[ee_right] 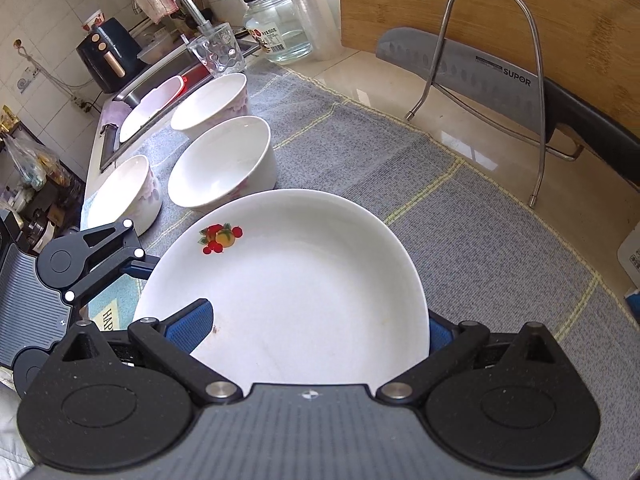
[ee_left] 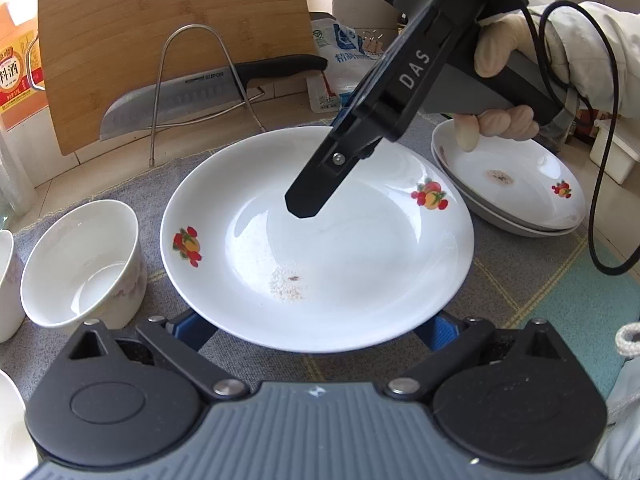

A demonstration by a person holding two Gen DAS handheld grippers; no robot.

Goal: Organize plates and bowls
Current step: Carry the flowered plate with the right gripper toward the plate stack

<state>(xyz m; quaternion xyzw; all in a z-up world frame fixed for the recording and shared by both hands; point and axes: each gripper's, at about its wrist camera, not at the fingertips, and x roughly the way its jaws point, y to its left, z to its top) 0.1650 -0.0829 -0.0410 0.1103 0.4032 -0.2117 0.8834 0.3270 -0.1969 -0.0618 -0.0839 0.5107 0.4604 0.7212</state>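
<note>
Between the spread blue pads of the right gripper (ee_right: 316, 328) sits the edge of a white plate (ee_right: 304, 284) with a fruit motif — one pad lies over the rim on the inside, the other shows at the outer edge, so the fingers straddle the rim, though whether they actually press on it cannot be told. In the left wrist view the same gripper (ee_left: 306, 206) slants down over the far side of the plate (ee_left: 320, 236), held by a gloved hand (ee_left: 500, 92). The left gripper (ee_left: 316, 330) has its fingers wide apart at the plate's near edge, the rim passing over them; nothing is clamped there.

The plate rests on a grey cloth (ee_right: 360, 148), with a few crumbs (ee_left: 288, 280) in its well. Just beside it stand white bowls (ee_right: 224, 164), three in a cluster. Two stacked plates (ee_left: 516, 184) sit near the plate's right side. Behind, a knife (ee_left: 172, 98) lies in a wire rack (ee_left: 192, 80) against a wooden cutting board (ee_left: 172, 12).
</note>
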